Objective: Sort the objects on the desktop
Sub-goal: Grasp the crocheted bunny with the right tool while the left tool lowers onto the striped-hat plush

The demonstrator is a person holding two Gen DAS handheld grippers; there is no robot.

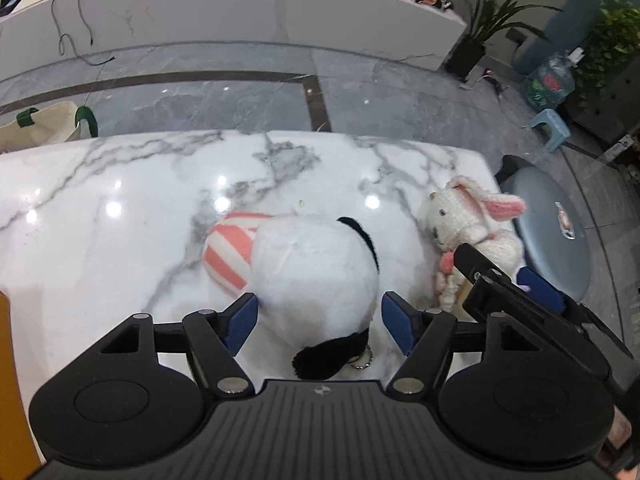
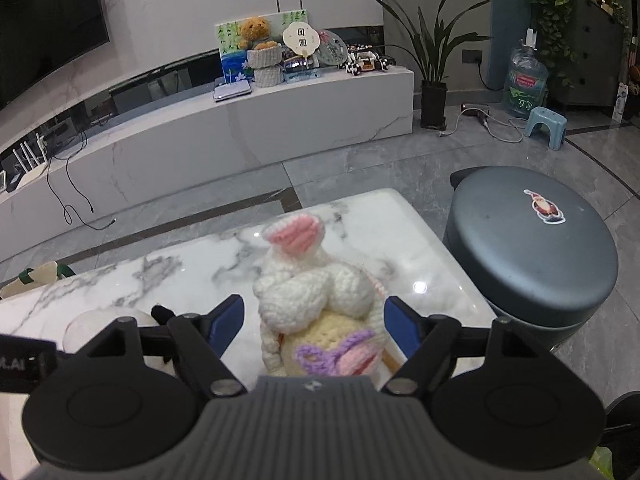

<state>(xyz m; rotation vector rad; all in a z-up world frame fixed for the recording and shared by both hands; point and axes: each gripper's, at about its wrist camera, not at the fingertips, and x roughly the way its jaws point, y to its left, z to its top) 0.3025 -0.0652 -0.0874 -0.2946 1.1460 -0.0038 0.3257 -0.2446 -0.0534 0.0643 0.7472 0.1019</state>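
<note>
While both grippers hang over the marble table (image 1: pixel 100 208), each one has a soft toy sitting between its blue pads, and neither toy is squeezed yet

The left gripper (image 1: pixel 318 318) is wide open around the big white plush dog (image 1: pixel 316 276), the one with black ears and a pink-and-white striped part. The dog lies near the middle of the table, a bit toward the near edge. Its fluffy sides come very close to the pads, so I cannot tell if they touch, but they are not pressed in.

The right gripper (image 2: pixel 314 326) is wide open too. The knitted white bunny (image 2: pixel 316 300) with pink ears sits between its pads, with a clear gap on each side. The bunny lies by the right edge of the table, just beside the round grey bin (image 2: pixel 532 248) on the floor.

To do this step well, I think each gripper should go a little lower first, so the pads meet the fat middle of the toy and not just loose fluff. Then close slowly until the toy squashes a bit. The two grippers are close together, so lift one at a time or they may bump
</note>
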